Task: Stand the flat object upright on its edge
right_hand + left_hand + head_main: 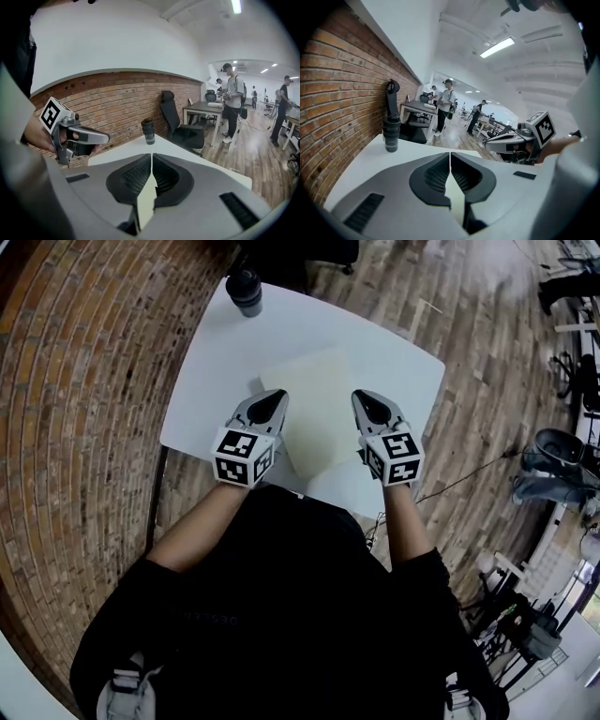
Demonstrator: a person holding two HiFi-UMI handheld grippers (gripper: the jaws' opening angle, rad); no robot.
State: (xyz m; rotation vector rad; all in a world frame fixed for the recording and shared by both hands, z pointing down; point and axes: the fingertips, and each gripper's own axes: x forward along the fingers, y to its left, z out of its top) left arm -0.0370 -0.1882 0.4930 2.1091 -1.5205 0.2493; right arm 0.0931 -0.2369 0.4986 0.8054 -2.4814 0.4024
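A pale cream flat board lies on the white table, apparently flat. My left gripper rests over the board's left edge and my right gripper over its right edge, both pointing away from me. In the left gripper view the jaws are closed together, and the cream board shows through the gap beneath them. The right gripper view shows the same: jaws together, board below. I see nothing pinched between the pads of either gripper.
A dark cup stands at the table's far left corner, also visible as the cup and the cup. A brick wall runs along the left. An office chair, desks and people are beyond the table.
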